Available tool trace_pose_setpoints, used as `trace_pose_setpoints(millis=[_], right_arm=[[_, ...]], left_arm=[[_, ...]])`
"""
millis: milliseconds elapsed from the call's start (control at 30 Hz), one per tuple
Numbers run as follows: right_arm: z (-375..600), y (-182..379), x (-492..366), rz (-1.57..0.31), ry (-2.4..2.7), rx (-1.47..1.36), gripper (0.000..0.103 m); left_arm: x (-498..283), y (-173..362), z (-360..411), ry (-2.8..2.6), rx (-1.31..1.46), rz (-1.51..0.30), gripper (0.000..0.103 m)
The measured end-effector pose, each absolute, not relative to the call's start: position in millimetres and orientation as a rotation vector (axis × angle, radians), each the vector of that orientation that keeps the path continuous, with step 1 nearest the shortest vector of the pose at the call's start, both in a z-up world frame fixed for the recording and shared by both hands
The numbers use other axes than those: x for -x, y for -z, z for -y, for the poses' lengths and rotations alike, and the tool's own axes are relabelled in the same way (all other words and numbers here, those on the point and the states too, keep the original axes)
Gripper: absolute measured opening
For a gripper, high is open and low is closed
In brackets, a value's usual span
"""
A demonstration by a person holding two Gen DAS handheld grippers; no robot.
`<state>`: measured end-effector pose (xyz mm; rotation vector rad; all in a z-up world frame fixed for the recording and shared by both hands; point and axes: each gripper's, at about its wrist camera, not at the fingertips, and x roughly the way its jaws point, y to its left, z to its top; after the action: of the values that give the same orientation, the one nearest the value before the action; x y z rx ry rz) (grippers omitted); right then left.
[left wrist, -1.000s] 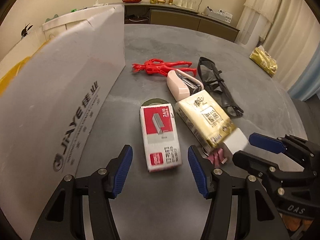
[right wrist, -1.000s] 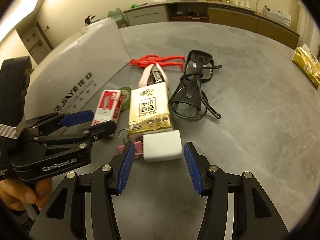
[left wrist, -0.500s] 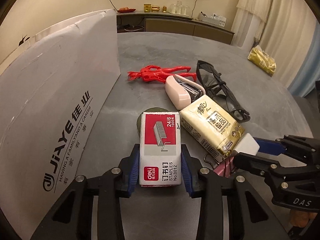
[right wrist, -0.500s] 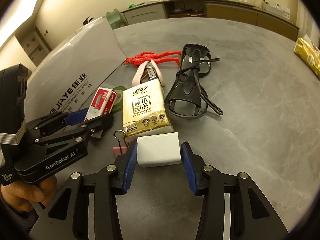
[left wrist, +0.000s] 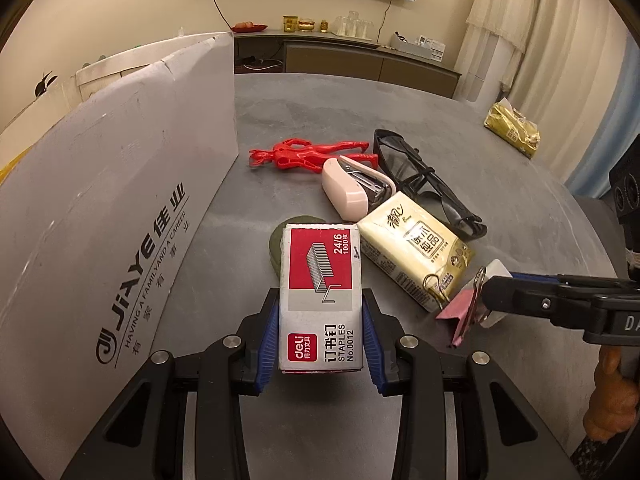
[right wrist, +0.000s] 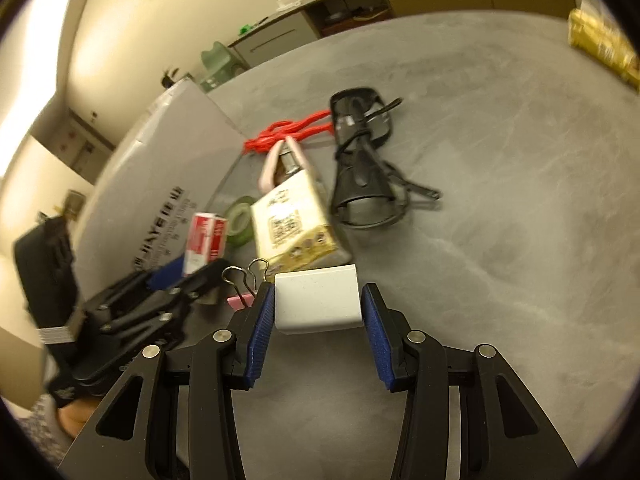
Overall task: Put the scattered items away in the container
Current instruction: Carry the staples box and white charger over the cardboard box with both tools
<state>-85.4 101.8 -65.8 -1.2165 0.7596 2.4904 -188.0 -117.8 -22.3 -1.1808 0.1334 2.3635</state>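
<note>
My left gripper (left wrist: 321, 334) is shut on a red and grey staples box (left wrist: 321, 298), held just above the grey table (left wrist: 500, 184). My right gripper (right wrist: 318, 326) is shut on a white block (right wrist: 318, 304). A pink binder clip (left wrist: 462, 314) lies beside that block. A yellow tissue pack (left wrist: 416, 250), pink stapler (left wrist: 354, 192), red toy figure (left wrist: 308, 154) and black glasses (left wrist: 424, 182) lie further out. The white cardboard container (left wrist: 100, 216) stands at the left, its wall facing me.
A green tape roll (left wrist: 280, 240) lies under the far end of the staples box. A gold packet (left wrist: 512, 130) sits at the table's far right edge. A sideboard (left wrist: 360, 64) with small items runs along the back wall.
Both grippers closed from open onto their items. The left one has lifted the staples box; the right one has raised the white block and tilted.
</note>
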Motion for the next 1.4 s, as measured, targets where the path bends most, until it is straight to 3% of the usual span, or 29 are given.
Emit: trace_pose_setpoints(millis=[33, 100, 133, 167, 233, 333, 633, 800, 1400], right_arm=[[-103, 65, 84, -0.746, -2.487, 1.212, 0.047], [-85, 56, 90, -0.365, -2.428, 1.2, 0.046], [-83, 54, 90, -0.346, -2.436, 1.193, 0.046], [-88, 55, 89, -0.452, -2.455, 1.205, 0.046], [-85, 58, 91, -0.35, -2.395, 1.218, 0.046], [-94, 58, 85, -0.491, -2.409, 1.215, 0.046], [-71, 46, 85, -0.405, -2.476, 1.183, 0.046], [-54, 40, 83, -0.267, -2.485, 1.162, 0.047], [-15, 33, 80, -0.233, -2.593, 1.16, 0.047]], left_arm=[[188, 22, 118, -2.364, 1.18, -0.132, 0.039], [187, 22, 119, -2.366, 1.176, -0.132, 0.039], [187, 22, 119, -2.368, 1.175, -0.132, 0.039], [186, 22, 120, -2.367, 1.175, -0.132, 0.039], [185, 22, 120, -2.368, 1.172, -0.136, 0.039], [183, 21, 120, -2.368, 1.162, -0.139, 0.039], [168, 5, 124, -2.387, 1.119, -0.155, 0.039], [156, -3, 127, -2.415, 1.121, -0.192, 0.039], [126, -25, 150, -2.416, 1.185, -0.083, 0.039]])
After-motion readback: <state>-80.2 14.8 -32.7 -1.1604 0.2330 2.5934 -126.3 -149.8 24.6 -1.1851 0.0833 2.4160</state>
